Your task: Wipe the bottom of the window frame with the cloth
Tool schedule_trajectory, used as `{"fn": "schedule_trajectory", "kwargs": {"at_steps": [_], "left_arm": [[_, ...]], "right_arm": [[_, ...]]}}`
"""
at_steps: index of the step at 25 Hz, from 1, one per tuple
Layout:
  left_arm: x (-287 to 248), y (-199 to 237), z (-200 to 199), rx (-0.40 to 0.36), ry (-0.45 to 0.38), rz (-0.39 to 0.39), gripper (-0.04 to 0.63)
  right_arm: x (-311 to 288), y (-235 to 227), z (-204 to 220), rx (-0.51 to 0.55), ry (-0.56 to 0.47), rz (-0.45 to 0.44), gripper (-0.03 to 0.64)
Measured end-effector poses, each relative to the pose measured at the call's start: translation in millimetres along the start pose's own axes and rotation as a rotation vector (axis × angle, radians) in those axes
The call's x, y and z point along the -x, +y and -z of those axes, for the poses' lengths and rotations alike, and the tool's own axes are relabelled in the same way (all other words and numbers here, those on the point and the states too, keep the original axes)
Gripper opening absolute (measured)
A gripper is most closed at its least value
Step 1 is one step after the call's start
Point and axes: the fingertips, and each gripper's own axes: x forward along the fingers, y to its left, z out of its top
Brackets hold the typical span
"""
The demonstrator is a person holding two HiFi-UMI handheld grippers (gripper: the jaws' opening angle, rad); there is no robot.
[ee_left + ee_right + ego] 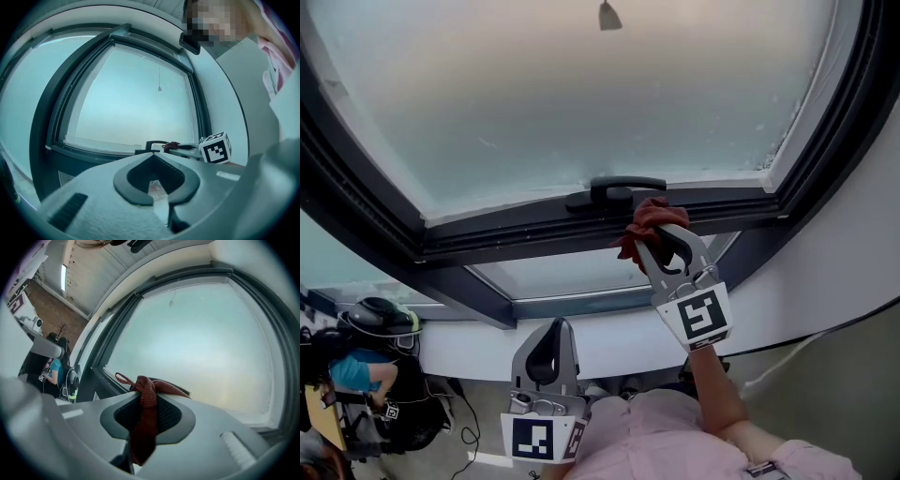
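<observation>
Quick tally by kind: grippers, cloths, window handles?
grippers: 2 (left, right)
cloth: 1
handle: 1
total: 4

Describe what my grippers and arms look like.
The left gripper and right gripper are grey, each with two jaws lined in black padding and a white cube bearing black square markers. The right arm wears a pink sleeve.
</observation>
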Motion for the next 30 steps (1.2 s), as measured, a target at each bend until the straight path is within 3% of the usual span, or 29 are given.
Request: {"fn": "schedule_trajectory", "kwargs": {"at_steps": [4, 7, 20, 30], "left_arm": [[18.0, 26.4, -1.5, 0.008, 0.005, -0.039, -0.006], [28.8, 46.5, -7.1, 0.009, -0.002, -0.047, -0.006], [42.3, 109.0, -17.8, 0.036, -0.014, 0.028, -0.006], [39.9, 135.4, -13.1, 0.052, -0.004, 0.048, -0.006]], "right_arm": [[-25.2, 33.4, 12.7, -0.01, 0.077, -0.035, 0.08], [-38.3, 45.6, 25.2, 0.012, 0.136, -0.007, 0.081], [-44.3, 44.8, 26.7, 0.012, 0.188, 0.141, 0.081], [-45.0, 44.9, 26.8, 0.054, 0.212, 0.176, 0.081]]}}
